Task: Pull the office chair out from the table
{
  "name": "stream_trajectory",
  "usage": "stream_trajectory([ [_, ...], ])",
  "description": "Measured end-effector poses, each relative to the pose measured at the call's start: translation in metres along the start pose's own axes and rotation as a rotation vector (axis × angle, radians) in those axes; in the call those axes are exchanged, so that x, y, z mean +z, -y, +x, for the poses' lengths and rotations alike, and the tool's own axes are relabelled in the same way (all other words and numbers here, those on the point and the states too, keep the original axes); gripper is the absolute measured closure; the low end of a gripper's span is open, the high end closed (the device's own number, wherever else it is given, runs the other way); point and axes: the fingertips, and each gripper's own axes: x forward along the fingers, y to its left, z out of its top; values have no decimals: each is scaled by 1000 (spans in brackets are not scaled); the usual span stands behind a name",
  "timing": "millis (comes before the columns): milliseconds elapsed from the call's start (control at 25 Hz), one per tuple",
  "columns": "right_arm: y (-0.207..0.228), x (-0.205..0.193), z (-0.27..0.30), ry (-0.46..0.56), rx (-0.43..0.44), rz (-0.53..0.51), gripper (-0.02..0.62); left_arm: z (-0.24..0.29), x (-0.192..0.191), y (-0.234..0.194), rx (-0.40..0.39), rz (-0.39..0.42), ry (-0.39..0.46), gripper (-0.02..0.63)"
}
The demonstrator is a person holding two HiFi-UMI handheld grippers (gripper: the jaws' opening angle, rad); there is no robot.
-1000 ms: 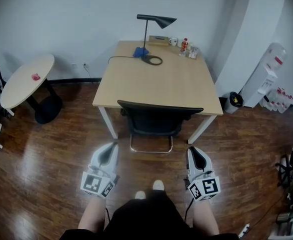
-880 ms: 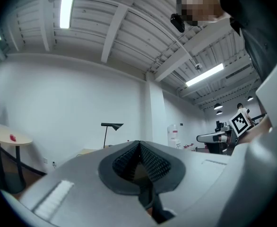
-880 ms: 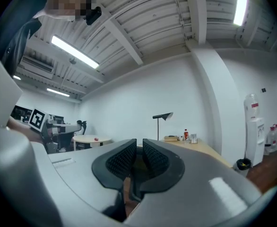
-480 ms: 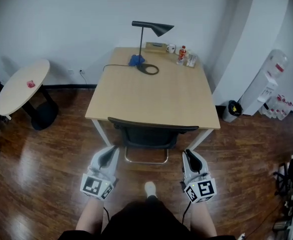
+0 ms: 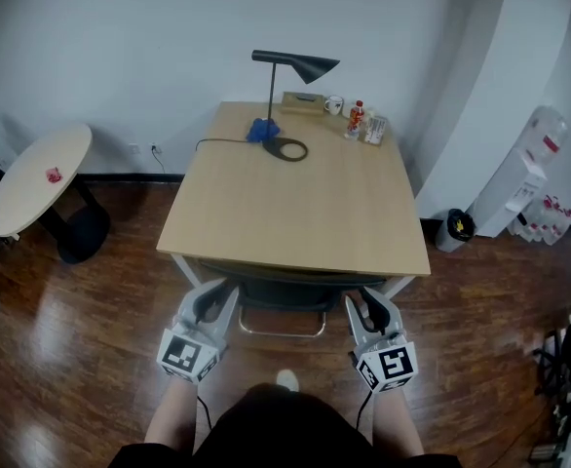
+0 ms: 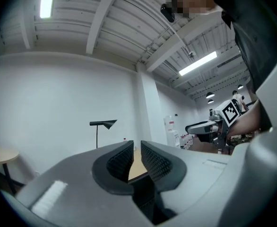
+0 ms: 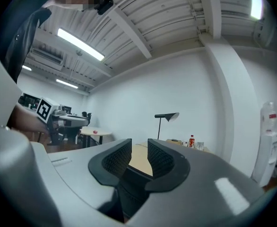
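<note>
The black office chair [image 5: 285,292] stands tucked under the wooden table [image 5: 295,203], with only the top of its back and its chrome base showing. My left gripper [image 5: 210,301] [image 6: 137,148] is level at the left end of the chair's back, shut with nothing in it. My right gripper [image 5: 361,305] [image 7: 140,146] is at the right end. Its jaws have just been opening and stand open. The dark chair back [image 7: 129,176] shows low in the gap, and neither pad presses on it.
On the table are a black desk lamp [image 5: 290,66], a blue object [image 5: 263,130], a cup [image 5: 334,105] and a bottle [image 5: 357,115]. A round side table [image 5: 37,169] stands at the left, a water dispenser [image 5: 524,178] and a bin [image 5: 454,227] at the right. The floor is dark wood.
Both grippers have moved forward from open floor up to the chair's back. The chair stays tucked under the table. The right jaws stand wider apart.
</note>
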Motion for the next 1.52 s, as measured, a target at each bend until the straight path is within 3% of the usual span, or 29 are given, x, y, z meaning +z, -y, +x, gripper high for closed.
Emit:
stream_trajectory([
  [120,4,-11,15,-51,54,-43,431,22,-9,7,-80,82,-66,481],
  [320,-1,-34,40,-156,194,-164,310,52,-36,15,-229,270,-209,416],
  [560,-6,-89,58,-454,358,-570,261,64,-93,29,-452,570,-481,300],
  [680,2,-112,60,-570,401,-703,264,71,-113,28,-509,671,-567,293],
  [880,8,-139,62,-703,461,-794,273,79,-143,26,-574,798,-684,293],
  [960,9,-151,62,-753,483,-825,275,81,-153,26,-583,810,-715,293],
  [1240,10,-170,73,-791,513,-840,293,86,-169,24,-572,783,-766,296],
  [1440,19,-183,73,-867,480,-980,396,78,-190,19,-597,954,-834,370],
  [1520,21,-188,73,-880,476,-1031,407,76,-192,17,-596,995,-844,383],
])
